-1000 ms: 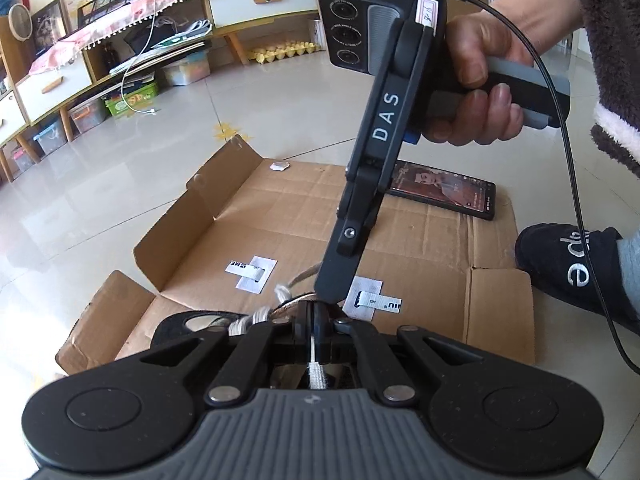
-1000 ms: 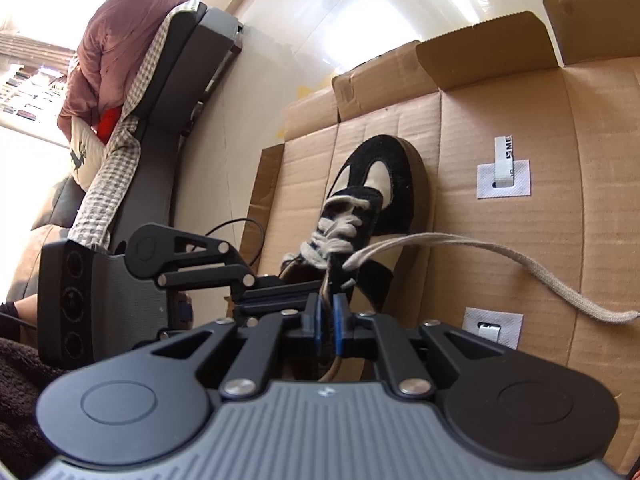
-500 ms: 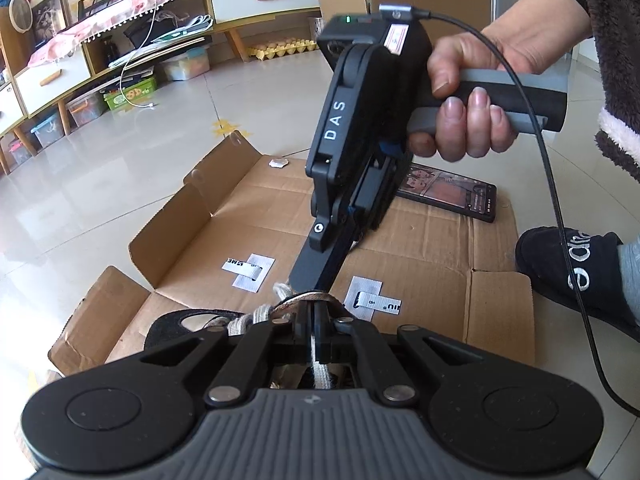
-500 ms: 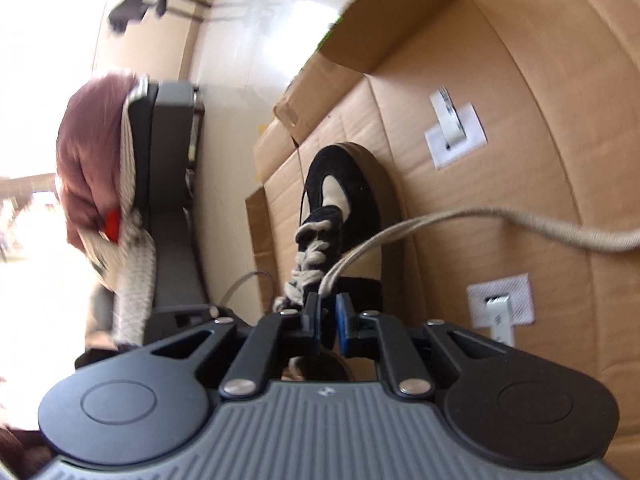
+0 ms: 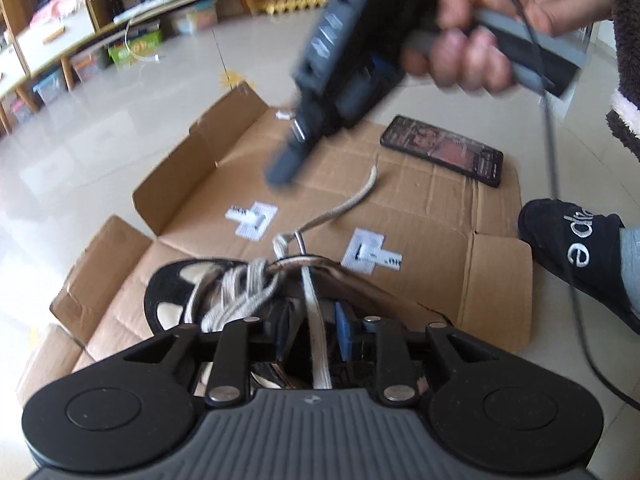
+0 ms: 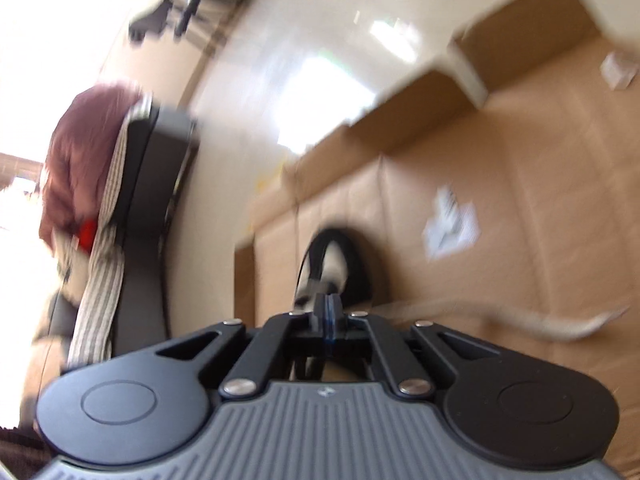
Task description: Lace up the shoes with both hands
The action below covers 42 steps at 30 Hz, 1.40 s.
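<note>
- Shoe (image 5: 208, 292): black with cream panels, lying on flattened cardboard (image 5: 440, 216) on a tiled floor; toe points away from the left wrist camera.
- Lace (image 5: 316, 320): one cream strand runs up from the shoe opening between the left gripper's pads; a free end (image 5: 360, 196) trails across the cardboard toward the phone.
- Left gripper (image 5: 310, 326): just above the shoe's collar; jaws opening, lace strand between them, pads not pressing on it.
- Right gripper (image 6: 327, 312): jaws clenched, pads together; nothing visible between them. In the left wrist view it is raised above the cardboard, blurred, gripped by the person's right hand (image 5: 476, 52).
- Right wrist view: heavy blur; shoe toe (image 6: 336, 260) just beyond the fingertips, lace end (image 6: 560, 322) lying to the right on the cardboard.
- White labels (image 5: 256, 220) stuck on the cardboard beyond the shoe.
- Phone (image 5: 442, 150) lies screen-up at the far edge of the cardboard.
- Dark slipper (image 5: 576, 248) with white lettering at the right edge, beside the cardboard.
</note>
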### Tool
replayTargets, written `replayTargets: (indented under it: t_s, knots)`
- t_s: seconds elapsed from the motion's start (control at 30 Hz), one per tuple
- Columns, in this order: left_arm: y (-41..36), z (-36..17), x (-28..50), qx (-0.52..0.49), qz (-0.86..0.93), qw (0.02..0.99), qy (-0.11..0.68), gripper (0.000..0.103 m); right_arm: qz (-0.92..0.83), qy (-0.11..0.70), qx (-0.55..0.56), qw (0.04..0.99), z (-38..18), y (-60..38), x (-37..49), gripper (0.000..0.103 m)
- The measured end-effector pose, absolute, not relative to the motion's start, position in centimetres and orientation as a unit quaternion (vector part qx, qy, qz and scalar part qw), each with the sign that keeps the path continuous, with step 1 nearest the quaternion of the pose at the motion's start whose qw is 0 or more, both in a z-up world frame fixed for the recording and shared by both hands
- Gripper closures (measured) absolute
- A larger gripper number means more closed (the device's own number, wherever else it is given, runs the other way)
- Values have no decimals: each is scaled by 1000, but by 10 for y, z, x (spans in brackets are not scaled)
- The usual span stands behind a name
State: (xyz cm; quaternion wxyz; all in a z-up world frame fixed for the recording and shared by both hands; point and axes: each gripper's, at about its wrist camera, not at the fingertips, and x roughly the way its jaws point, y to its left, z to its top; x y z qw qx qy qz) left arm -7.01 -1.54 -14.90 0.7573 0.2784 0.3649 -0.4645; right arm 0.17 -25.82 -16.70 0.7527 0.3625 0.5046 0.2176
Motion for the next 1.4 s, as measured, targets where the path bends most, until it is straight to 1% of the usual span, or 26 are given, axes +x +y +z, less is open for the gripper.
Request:
replayTargets:
  t_s: [0.03, 0.07, 0.1, 0.27, 0.37, 0.4, 0.43, 0.47, 0.5, 0.57, 0.63, 0.77, 0.87, 0.93, 0.97, 1.0, 1.13, 1.17, 1.23, 1.27, 1.3, 1.33, 1.4]
  knots:
    - [-15, -149, -71, 280, -464, 757, 365, 80, 219, 513, 366, 745, -169, -258, 1, 96]
    - [-16, -149, -70, 281, -463, 756, 367, 94, 219, 522, 370, 737, -171, -258, -1, 95]
    - [-17, -150, -69, 283, -459, 755, 372, 99, 220, 530, 373, 729, -172, -257, -2, 94]
    - [-18, -154, -67, 276, -456, 756, 380, 100, 238, 564, 405, 680, -197, -235, -13, 93]
    - [-20, -153, -66, 273, -461, 758, 372, 100, 237, 564, 431, 663, -203, -230, -15, 85]
    - [-21, -152, -66, 273, -462, 758, 370, 100, 236, 561, 439, 661, -204, -230, -15, 85]
    - [-21, -152, -67, 272, -464, 759, 366, 100, 238, 562, 444, 657, -206, -228, -14, 85]
    - [-22, -151, -67, 273, -465, 759, 364, 100, 239, 562, 437, 660, -206, -225, -14, 89]
    - [-23, -152, -66, 273, -465, 759, 365, 100, 241, 563, 430, 664, -206, -222, -13, 100]
    - [-24, -153, -64, 275, -465, 754, 374, 100, 241, 556, 409, 682, -200, -219, -14, 100]
    - [-25, -160, -61, 282, -457, 737, 409, 100, 232, 543, 384, 710, -188, -220, -15, 101]
    - [-25, -162, -65, 274, -468, 729, 417, 99, 190, 495, 374, 761, -169, -237, -15, 101]
    - [-26, -164, -68, 276, -471, 727, 416, 99, 196, 487, 369, 767, -162, -243, -11, 99]
    - [-26, -162, -68, 278, -472, 727, 414, 100, 202, 497, 357, 764, -163, -238, -14, 89]
    - [-25, -160, -68, 278, -472, 727, 413, 100, 204, 505, 363, 756, -167, -236, -15, 73]
    - [-25, -158, -68, 279, -472, 728, 412, 100, 205, 513, 369, 747, -171, -234, -17, 64]
    - [-21, -144, -68, 292, -474, 726, 404, 100, 207, 538, 383, 722, -187, -227, -18, 65]
    - [-20, -141, -68, 296, -474, 726, 401, 100, 206, 539, 387, 719, -189, -226, -17, 66]
    - [-20, -130, -67, 311, -474, 727, 387, 100, 198, 539, 409, 710, -197, -226, -14, 73]
    - [-20, -126, -66, 317, -473, 729, 380, 100, 195, 538, 416, 706, -200, -227, -11, 80]
    - [-20, -121, -63, 327, -467, 735, 366, 100, 194, 538, 415, 708, -199, -227, -10, 96]
    - [-21, -116, -60, 336, -462, 741, 354, 100, 193, 536, 405, 715, -198, -226, -7, 99]
    - [-21, -112, -51, 348, -444, 754, 335, 100, 194, 534, 390, 725, -194, -224, -6, 99]
